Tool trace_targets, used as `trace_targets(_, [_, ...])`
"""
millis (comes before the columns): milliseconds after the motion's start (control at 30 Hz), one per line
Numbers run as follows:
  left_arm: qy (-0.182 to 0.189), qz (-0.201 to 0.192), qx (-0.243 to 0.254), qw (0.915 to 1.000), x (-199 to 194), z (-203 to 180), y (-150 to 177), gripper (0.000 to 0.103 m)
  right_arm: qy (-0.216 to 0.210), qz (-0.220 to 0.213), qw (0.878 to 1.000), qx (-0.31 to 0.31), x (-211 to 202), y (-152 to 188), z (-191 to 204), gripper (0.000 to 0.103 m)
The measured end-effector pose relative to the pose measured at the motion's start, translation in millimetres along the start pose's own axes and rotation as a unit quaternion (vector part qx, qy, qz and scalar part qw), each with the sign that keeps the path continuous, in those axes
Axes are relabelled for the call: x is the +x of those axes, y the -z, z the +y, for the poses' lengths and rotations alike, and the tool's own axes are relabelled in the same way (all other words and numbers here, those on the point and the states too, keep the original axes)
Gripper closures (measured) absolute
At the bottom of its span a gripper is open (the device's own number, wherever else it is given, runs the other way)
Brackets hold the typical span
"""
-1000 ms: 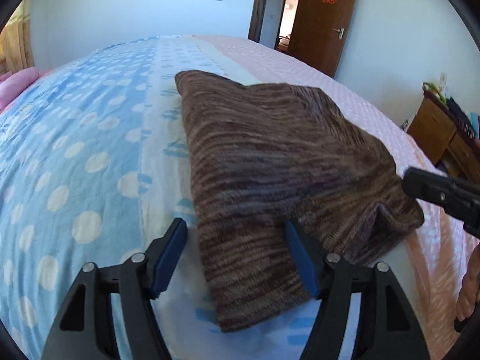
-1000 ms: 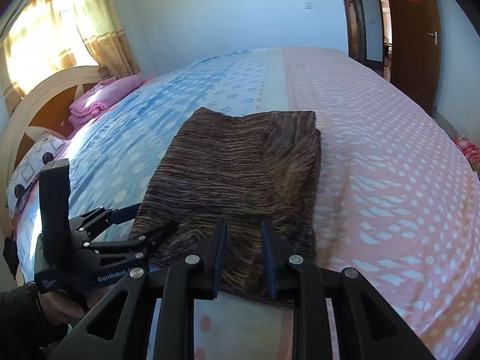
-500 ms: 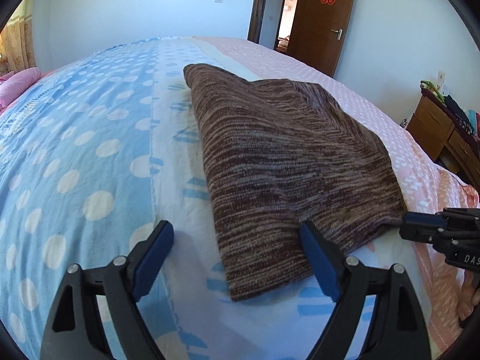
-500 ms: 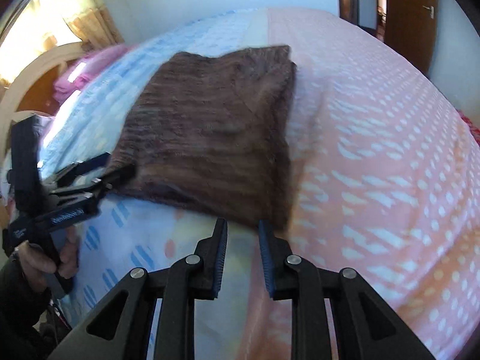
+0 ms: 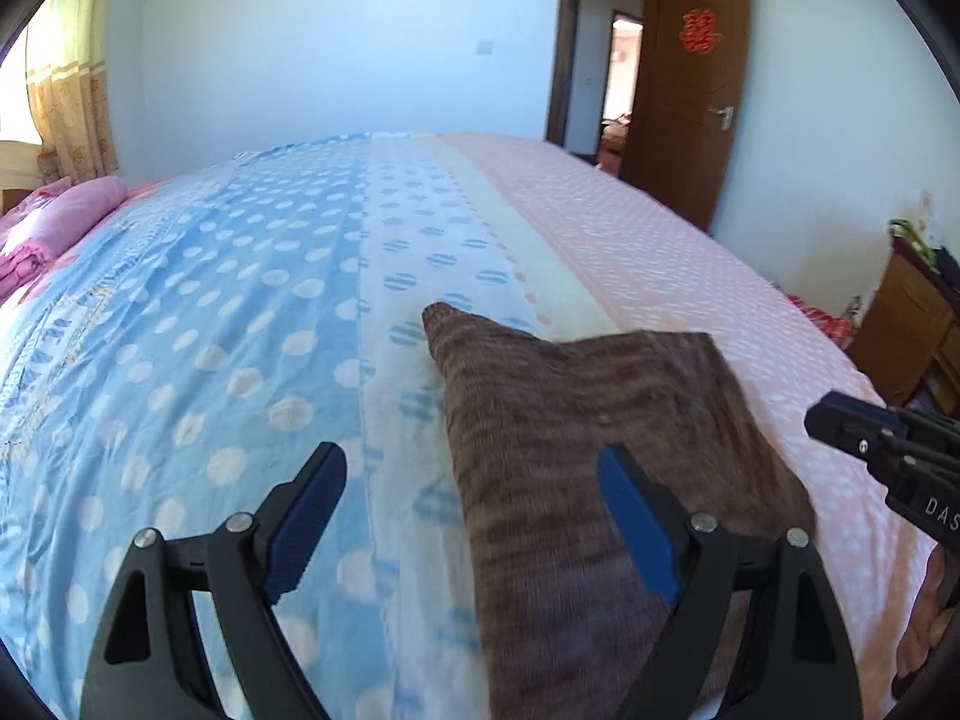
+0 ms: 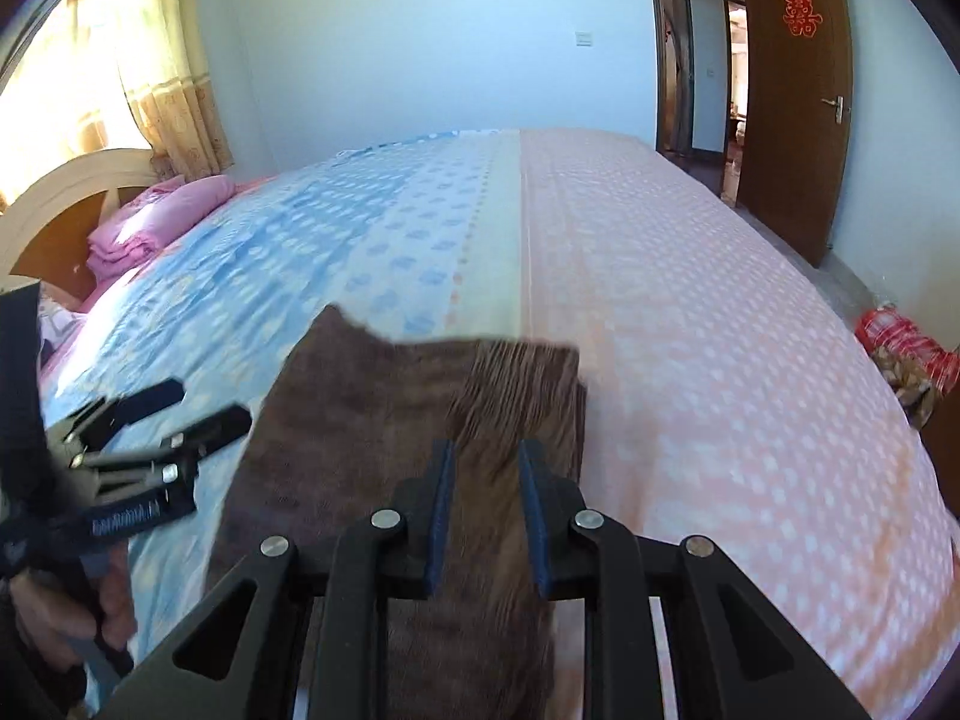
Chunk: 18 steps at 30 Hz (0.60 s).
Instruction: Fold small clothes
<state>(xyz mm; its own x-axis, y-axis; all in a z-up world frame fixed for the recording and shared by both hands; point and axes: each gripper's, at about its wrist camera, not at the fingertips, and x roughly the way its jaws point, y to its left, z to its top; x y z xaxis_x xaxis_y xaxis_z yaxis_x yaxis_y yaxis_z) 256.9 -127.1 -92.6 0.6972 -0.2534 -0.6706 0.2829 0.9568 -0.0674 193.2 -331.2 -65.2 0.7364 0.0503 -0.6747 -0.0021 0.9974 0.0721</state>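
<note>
The folded knit garment (image 5: 600, 432) is brown with thin darker stripes. The bedsheet (image 5: 228, 324) is blue with white dots at left, pink with white dots at right. The door (image 6: 792, 102) is brown.

I am in a bedroom of a home. A wide bed (image 6: 690, 324) with a blue and pink dotted sheet fills my view, folded pink bedding (image 6: 162, 222) lies by its arched headboard (image 6: 66, 204), curtains (image 6: 162, 60) hang at a sunlit window, and an open wooden door (image 6: 792, 96) bears a red paper ornament (image 6: 802, 13). A wooden cabinet (image 5: 906, 330) stands beside the bed.
</note>
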Motion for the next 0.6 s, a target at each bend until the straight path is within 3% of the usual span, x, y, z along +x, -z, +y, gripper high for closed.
trace_targets(133, [-0.044,0.046,-0.019,0.9978,49.7,-1.8,5.2,0.015,0.003,0.027,1.000,0.013,56.0,-18.8,-8.4,0.081])
trace_targets(267, [-0.031,0.063,-0.053,0.9961,65.9,15.1,21.3,0.008,0.020,0.055,0.998,-0.002,102.4,-9.9,-19.0,0.082])
trace_targets(500, [-0.038,0.062,-0.042,0.9965,65.5,6.8,21.0,0.005,0.027,0.052,0.998,0.013,107.5,-20.1,-28.8,0.082])
trace_targets(600, [-0.036,0.064,-0.048,0.9961,67.2,9.2,21.5,0.003,0.076,0.023,0.997,0.019,86.6,-20.0,-24.4,0.082])
